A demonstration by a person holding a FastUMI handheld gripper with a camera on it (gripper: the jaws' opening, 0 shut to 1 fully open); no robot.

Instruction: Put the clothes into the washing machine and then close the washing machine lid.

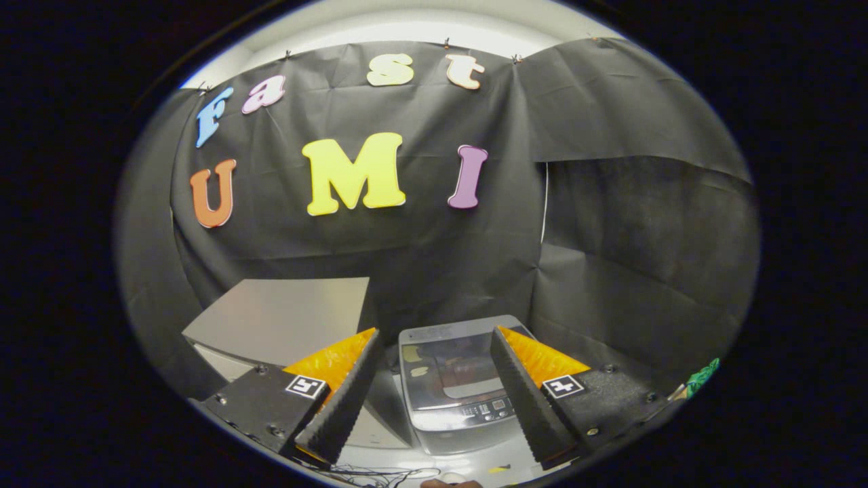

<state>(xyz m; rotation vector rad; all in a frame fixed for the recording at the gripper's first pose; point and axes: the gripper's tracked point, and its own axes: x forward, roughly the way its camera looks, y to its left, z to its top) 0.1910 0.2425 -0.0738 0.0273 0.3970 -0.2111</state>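
Nearest to us the gripper (pixel 434 379) has its jaws spread wide apart with nothing held, the two fingers (pixel 346 400) running forward toward 12 o'clock, each carrying a small square marker tag (pixel 306 386) on its body. Between the fingers, and just beyond their tips, we see the washing machine (pixel 461 379) standing on a pale surface (pixel 488 461); its lid (pixel 451 369) lies flat and closed, and the control panel (pixel 489 409) sits along the edge nearer to us. The finger at 1 o'clock crosses the machine's right side and hides part of it. At 10 o'clock, beyond the other finger, a flat grey panel (pixel 285 318) rests on a light box-like form, just beside the machine. At 6 o'clock, below the fingers, thin cables (pixel 380 474) trail across the surface, and we cannot tell what the small rounded thing at the very bottom is. Far out at 4 o'clock we see a bit of green fabric (pixel 702 378), well apart from the machine; whether it is the clothes we cannot tell. Nothing lies between the fingertips and the lid.
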